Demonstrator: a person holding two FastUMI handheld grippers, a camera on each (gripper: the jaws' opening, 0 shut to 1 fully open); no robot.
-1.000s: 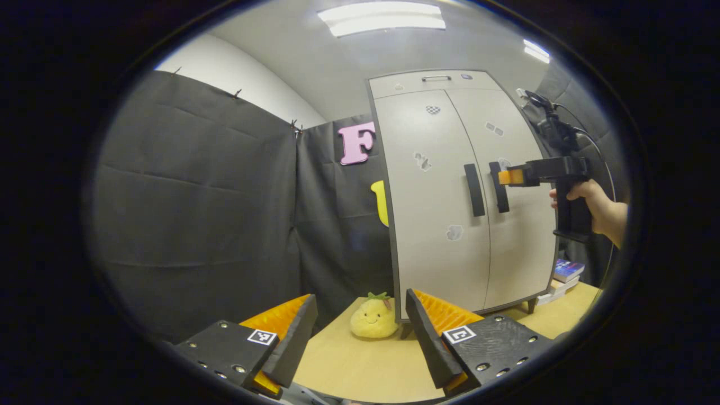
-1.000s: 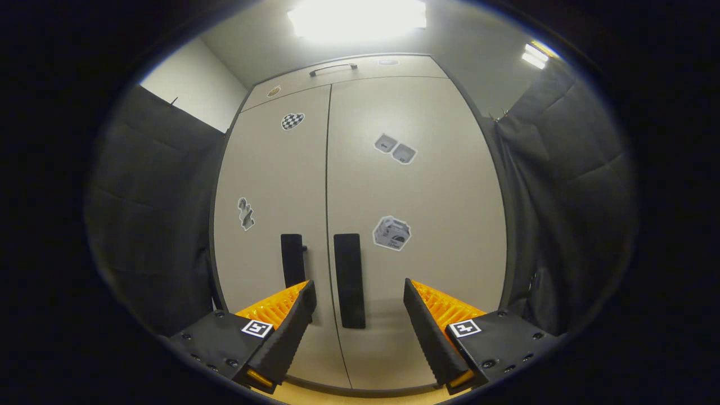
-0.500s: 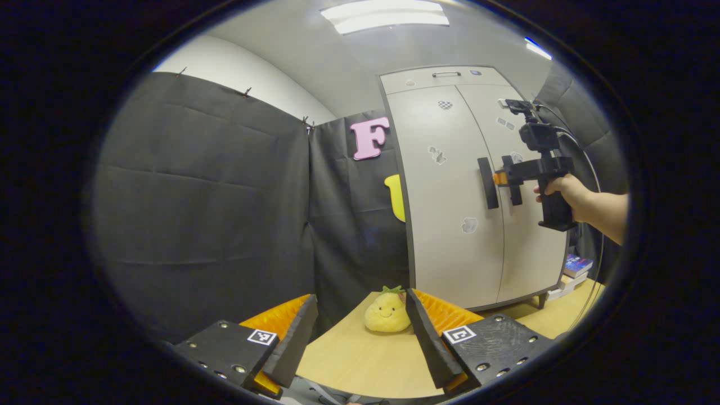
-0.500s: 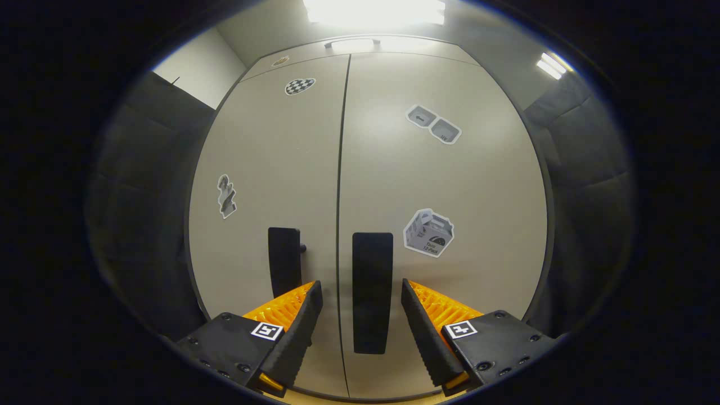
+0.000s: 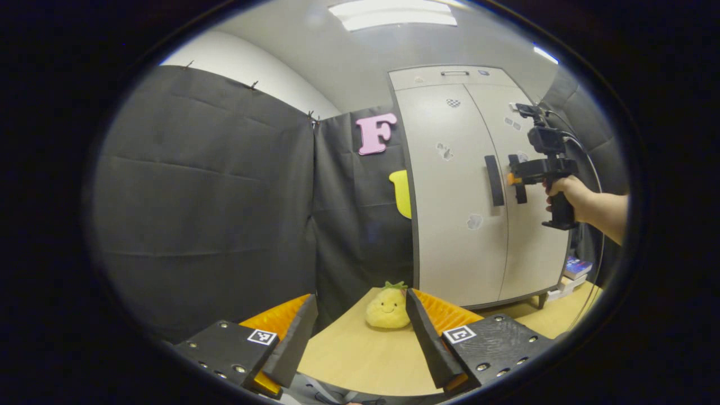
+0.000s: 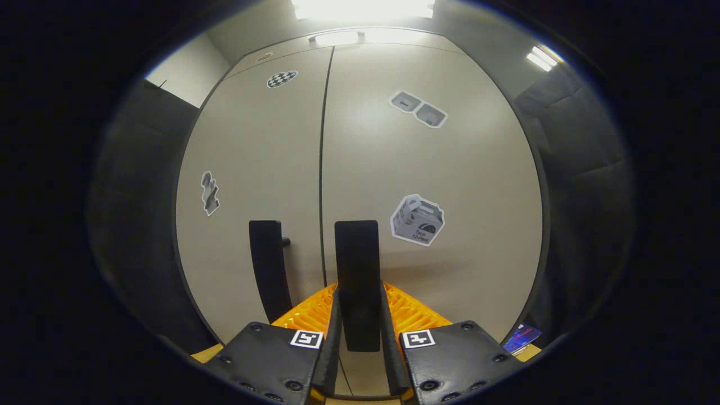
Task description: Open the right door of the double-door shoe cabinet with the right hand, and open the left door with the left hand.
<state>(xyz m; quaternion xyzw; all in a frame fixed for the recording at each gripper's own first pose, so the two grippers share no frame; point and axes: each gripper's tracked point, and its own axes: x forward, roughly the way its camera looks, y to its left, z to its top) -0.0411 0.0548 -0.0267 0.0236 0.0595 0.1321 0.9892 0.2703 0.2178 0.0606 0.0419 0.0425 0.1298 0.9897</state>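
Observation:
The beige double-door shoe cabinet (image 6: 450, 169) stands with both doors closed. In the right gripper view my right gripper (image 6: 360, 323) is shut on the right door's black vertical handle (image 6: 356, 253), both fingers pressing its sides. The left door's black handle (image 6: 266, 264) is free beside it. In the left gripper view the cabinet (image 5: 450, 225) stands at the right, and a hand holds the right gripper (image 5: 513, 179) at the right handle (image 5: 520, 191). The left handle (image 5: 494, 181) is untouched. My left gripper (image 5: 360, 332) is open, low over the table, far from the cabinet.
A yellow plush toy (image 5: 387, 308) sits on the wooden table (image 5: 360, 360) in front of the cabinet's left corner. Books (image 5: 575, 269) are stacked at the cabinet's right foot. Black cloth walls close the booth at left and right.
My right gripper moved in to the right door's handle and shut on it. The left gripper turned slightly left and stayed open.

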